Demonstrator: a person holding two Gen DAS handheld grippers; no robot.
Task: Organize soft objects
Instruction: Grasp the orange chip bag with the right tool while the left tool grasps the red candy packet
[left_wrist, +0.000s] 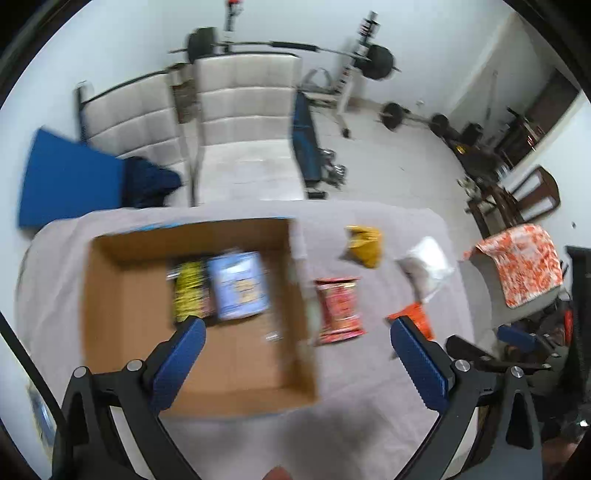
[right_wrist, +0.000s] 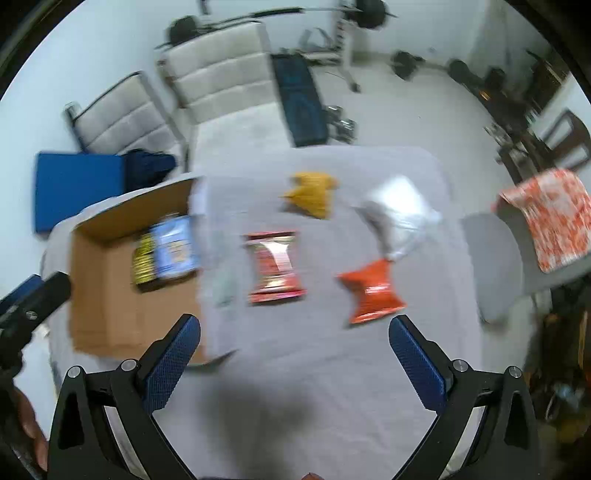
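An open cardboard box sits on the grey-covered table and holds a blue packet and a yellow-black packet. On the cloth to its right lie a red packet, an orange packet, a yellow pouch and a white bag. My left gripper is open and empty above the box's right side. My right gripper is open and empty above the cloth, near the red and orange packets.
The table is covered by a grey cloth. Beyond it stand two white padded chairs, a blue mat, a weight bench with barbells and a chair with orange patterned cloth at the right.
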